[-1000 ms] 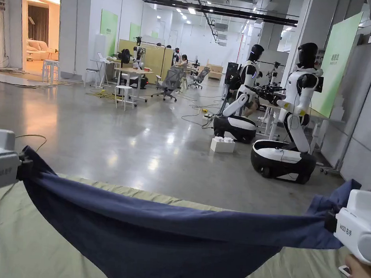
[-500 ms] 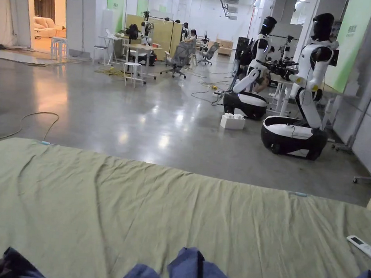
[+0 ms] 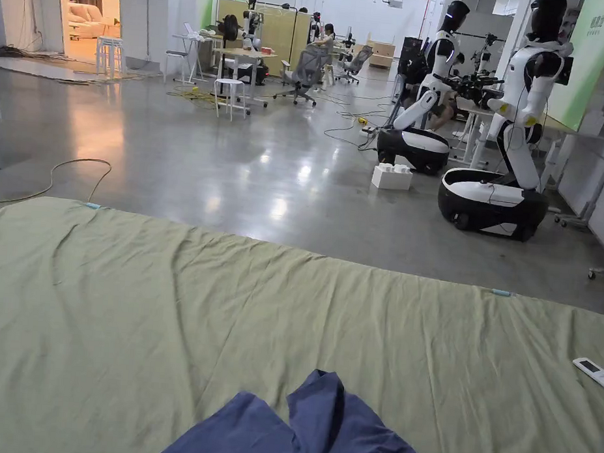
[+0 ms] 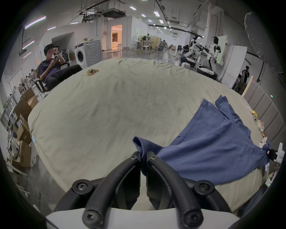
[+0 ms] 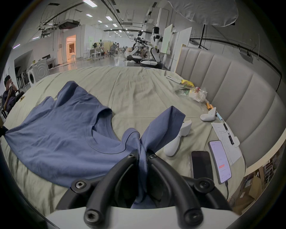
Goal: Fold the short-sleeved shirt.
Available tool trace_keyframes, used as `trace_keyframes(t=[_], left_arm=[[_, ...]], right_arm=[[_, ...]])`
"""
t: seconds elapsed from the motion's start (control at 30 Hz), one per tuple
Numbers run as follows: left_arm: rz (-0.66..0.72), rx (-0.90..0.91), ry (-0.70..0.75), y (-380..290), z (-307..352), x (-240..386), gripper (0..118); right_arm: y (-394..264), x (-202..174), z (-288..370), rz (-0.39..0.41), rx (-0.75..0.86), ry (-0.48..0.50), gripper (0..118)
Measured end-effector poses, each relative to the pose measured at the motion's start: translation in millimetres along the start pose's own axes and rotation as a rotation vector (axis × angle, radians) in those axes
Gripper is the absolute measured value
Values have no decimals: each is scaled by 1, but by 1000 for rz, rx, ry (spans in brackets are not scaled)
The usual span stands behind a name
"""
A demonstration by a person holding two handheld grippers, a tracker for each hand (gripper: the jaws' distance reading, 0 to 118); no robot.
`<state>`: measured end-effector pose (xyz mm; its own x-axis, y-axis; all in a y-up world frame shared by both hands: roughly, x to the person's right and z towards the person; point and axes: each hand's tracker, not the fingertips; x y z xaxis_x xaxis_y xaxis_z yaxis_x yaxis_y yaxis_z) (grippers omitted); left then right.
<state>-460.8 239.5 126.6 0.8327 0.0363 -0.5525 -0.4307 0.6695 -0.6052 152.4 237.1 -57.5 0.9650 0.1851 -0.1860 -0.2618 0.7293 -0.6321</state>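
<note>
A pale green sheet [image 3: 156, 317] covered the bed. Two phones [image 5: 201, 165] lay near the padded headboard [image 5: 232, 86] on the right. Far off stood two white robots [image 3: 493, 186], and a person [image 4: 51, 68] sat beside a washing machine [image 4: 88, 52].

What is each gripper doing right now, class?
Left gripper: closed on the blue shirt.
Right gripper: closed on the same shirt near its collar.

Nothing you could read with any certainty. The green panel [image 3: 591, 70] beside the robots carried a few white marks, too small to make out. The sheet [image 5: 222, 136] you had by the headboard bore faint writing, blurred. The lit phone [image 5: 219, 161] showed text lines, likewise illegible.
</note>
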Motion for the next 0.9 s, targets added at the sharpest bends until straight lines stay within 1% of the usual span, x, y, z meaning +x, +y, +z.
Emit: trace_keyframes(t=[0.07, 0.1, 0.13, 0.17, 0.2, 0.23, 0.27, 0.37, 0.43, 0.57, 0.6, 0.63, 0.67, 0.7, 0.77, 0.8, 0.83, 0.87, 0.9], left_arm=[[-8, 1, 16, 1, 0, -1, 15], [-20, 3, 37, -1, 2, 3, 18], [-30, 9, 57, -1, 3, 3, 23], [-34, 15, 65, 1, 5, 4, 32], [-37, 24, 74, 2, 7, 5, 41], [-37, 36, 77, 1, 16, 13, 46], [-35, 42, 67, 4, 19, 16, 47], [-46, 111, 45, 14, 29, 29, 47], [-74, 169, 8, 23, 36, 45, 47], [-144, 300, -56, 37, 54, 78, 46], [-155, 334, -80, 41, 60, 91, 44], [-159, 372, -102, 43, 62, 96, 40], [-166, 407, -116, 44, 66, 106, 34], [-176, 441, -121, 44, 71, 115, 27], [-202, 509, -115, 42, 80, 132, 25], [-210, 543, -127, 41, 85, 139, 19], [-211, 570, -128, 40, 90, 146, 15], [-211, 594, -124, 40, 94, 151, 14], [-208, 609, -120, 40, 97, 153, 11]], right_arm=[[2, -3, 7, 21, 8, -13, 14], [6, -7, 11, 32, 19, -23, 22], [9, -10, 16, 40, 32, -30, 32], [14, -12, 21, 42, 50, -34, 44], [11, -8, 11, 38, 75, -40, 60], [17, -12, 16, 38, 102, -48, 65], [23, -15, 21, 35, 131, -47, 66], [41, -24, 28, 38, 223, -30, 73], [54, -33, 37, 32, 298, -12, 74], [77, -54, 49, 12, 420, 62, 74], [80, -63, 53, 11, 446, 76, 73], [84, -70, 55, 5, 467, 93, 71], [87, -76, 57, -4, 491, 105, 66], [89, -83, 59, -8, 508, 102, 57], [92, -100, 67, -6, 551, 91, 40], [94, -106, 71, -2, 602, 90, 29], [94, -111, 75, -8, 643, 95, 23], [94, -115, 78, -25, 654, 111, 19], [94, -119, 80, -30, 632, 118, 15]])
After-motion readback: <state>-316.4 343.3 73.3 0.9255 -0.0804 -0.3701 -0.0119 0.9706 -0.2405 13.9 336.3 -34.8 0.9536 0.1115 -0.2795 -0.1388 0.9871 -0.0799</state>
